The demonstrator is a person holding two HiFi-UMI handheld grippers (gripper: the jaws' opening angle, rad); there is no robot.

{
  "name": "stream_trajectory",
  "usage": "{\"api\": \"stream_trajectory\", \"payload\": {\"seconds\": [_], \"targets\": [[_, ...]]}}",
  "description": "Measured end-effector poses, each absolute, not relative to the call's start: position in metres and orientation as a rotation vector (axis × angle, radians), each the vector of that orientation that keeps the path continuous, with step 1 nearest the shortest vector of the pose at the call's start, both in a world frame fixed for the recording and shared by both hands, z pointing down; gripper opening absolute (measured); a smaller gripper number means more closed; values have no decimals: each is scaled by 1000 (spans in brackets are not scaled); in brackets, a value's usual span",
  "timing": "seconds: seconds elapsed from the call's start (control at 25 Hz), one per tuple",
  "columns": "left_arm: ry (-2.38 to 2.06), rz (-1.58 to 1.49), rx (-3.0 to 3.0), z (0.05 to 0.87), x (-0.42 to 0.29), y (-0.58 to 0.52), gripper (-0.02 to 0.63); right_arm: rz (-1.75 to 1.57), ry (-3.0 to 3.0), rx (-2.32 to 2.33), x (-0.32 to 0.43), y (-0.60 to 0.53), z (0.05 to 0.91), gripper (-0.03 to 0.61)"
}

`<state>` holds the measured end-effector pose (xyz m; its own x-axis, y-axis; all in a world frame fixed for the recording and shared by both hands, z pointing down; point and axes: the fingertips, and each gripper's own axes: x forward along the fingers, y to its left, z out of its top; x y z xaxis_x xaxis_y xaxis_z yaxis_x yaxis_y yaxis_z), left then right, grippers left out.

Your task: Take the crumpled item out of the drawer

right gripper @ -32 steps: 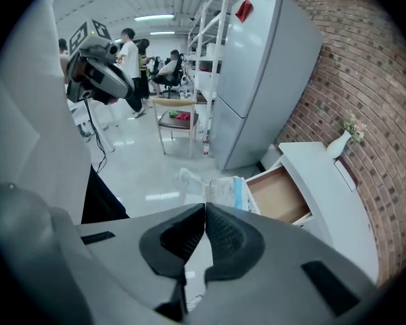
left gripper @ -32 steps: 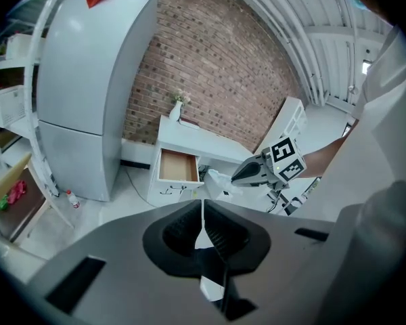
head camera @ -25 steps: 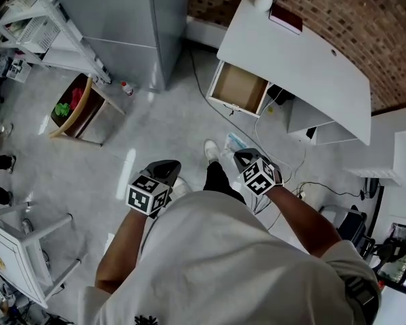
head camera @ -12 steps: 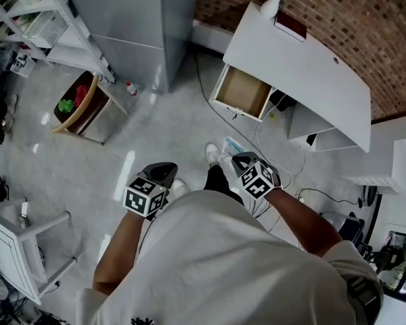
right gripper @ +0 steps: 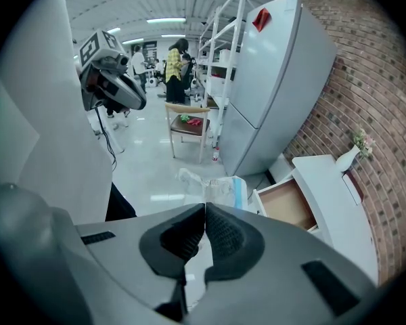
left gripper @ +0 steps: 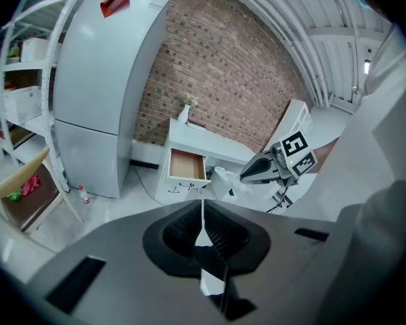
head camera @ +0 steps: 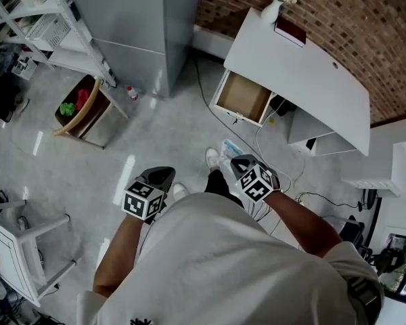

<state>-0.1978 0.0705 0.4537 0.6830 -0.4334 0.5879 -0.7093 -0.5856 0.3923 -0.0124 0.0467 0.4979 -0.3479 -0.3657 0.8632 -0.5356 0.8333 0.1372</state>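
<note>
The crumpled item (head camera: 229, 147), a white wad with a blue edge, hangs above the floor at the tip of my right gripper (head camera: 235, 160), which is shut on it. In the right gripper view the crumpled item (right gripper: 213, 185) sticks out just past the closed jaws. The left gripper view shows the wad (left gripper: 222, 180) at the right gripper's nose. The wooden drawer (head camera: 242, 97) of the white desk (head camera: 304, 59) stands pulled out and bare inside. My left gripper (head camera: 164, 173) is shut with nothing in it, held near my body.
A grey fridge (head camera: 142, 19) stands left of the desk, with a small bottle (head camera: 132, 93) at its foot. A wooden chair (head camera: 78, 107) carries green and red things. A vase (head camera: 271, 9) and a dark book (head camera: 289, 31) sit on the desk. Cables (head camera: 257, 134) trail on the floor.
The head view has shifted a little. Both grippers stay close to my body, and the right one keeps hold of the crumpled item.
</note>
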Motion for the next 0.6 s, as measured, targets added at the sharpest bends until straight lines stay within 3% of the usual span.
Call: {"api": "stream_trajectory", "payload": {"seconds": [0.6], "targets": [[-861,588,2275,457,-193,74,26,209,-1965,663,-11,55,501,29]]}}
